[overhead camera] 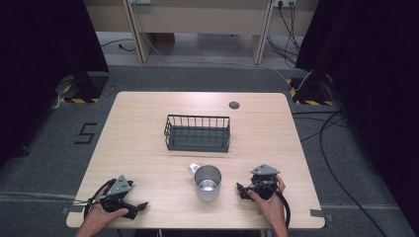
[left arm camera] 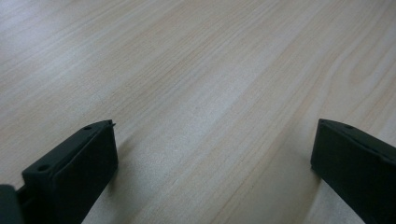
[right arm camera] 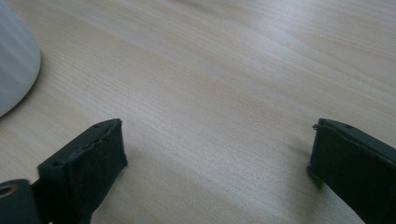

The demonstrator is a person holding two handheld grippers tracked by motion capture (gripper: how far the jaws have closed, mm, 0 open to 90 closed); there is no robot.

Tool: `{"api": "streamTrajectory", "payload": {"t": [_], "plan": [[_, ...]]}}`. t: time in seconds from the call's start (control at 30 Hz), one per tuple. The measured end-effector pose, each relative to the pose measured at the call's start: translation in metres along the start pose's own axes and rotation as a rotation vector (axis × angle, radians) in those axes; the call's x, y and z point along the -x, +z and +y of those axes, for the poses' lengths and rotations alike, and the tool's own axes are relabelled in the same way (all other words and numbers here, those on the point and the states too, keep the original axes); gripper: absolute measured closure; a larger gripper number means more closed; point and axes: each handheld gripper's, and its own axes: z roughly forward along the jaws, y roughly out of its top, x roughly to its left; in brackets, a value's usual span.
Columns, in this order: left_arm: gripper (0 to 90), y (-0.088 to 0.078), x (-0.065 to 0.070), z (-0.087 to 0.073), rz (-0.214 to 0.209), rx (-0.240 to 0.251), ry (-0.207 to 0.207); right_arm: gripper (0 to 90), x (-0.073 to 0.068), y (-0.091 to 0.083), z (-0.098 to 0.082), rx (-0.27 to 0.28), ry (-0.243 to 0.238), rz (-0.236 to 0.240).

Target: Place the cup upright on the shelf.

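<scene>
A shiny metal mug (overhead camera: 207,181) stands upright near the table's front middle, its handle turned to the back left. Behind it sits a dark wire basket (overhead camera: 197,133), with nothing in it. My left gripper (overhead camera: 139,207) rests low at the front left corner, pointing right, jaws wide apart over bare wood (left arm camera: 212,135). To the right of the mug my right gripper (overhead camera: 240,190) points left toward it, open with nothing between its jaws (right arm camera: 217,140). In the right gripper view the mug's pale side (right arm camera: 14,70) sits at the left edge.
The light wooden table (overhead camera: 148,163) has a small round grommet (overhead camera: 234,104) at the back right. Grey floor surrounds it, with cables (overhead camera: 336,163) trailing on the right and stand bases at both far corners.
</scene>
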Motion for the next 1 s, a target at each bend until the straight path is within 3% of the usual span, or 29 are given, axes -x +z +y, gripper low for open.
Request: {"api": "streamTrajectory", "payload": {"t": [0.13,0.17,0.53,0.57,0.73,1.0], "plan": [[0.0,0.0,0.0,0.0,-0.001,0.0,0.0,10.2,0.0,-0.002,-0.001,0.013,-0.002,-0.001],[0.0,0.0,0.0,0.0,0.0,0.001,0.001,16.5,0.0,-0.004,-0.002,0.033,0.0,-0.004],[0.0,0.0,0.0,0.0,-0.003,0.001,0.001,15.3,-0.011,-0.015,-0.005,0.126,-0.019,0.029],[0.0,0.0,0.0,0.0,-0.003,0.002,0.001,15.2,-0.016,-0.02,-0.007,0.159,-0.025,0.055],[0.0,0.0,0.0,0.0,-0.003,0.002,0.001,15.2,-0.024,-0.027,-0.01,0.19,-0.048,0.085],[0.0,0.0,0.0,0.0,-0.003,0.001,0.002,15.1,-0.043,-0.04,-0.003,0.287,-0.077,0.165]]}}
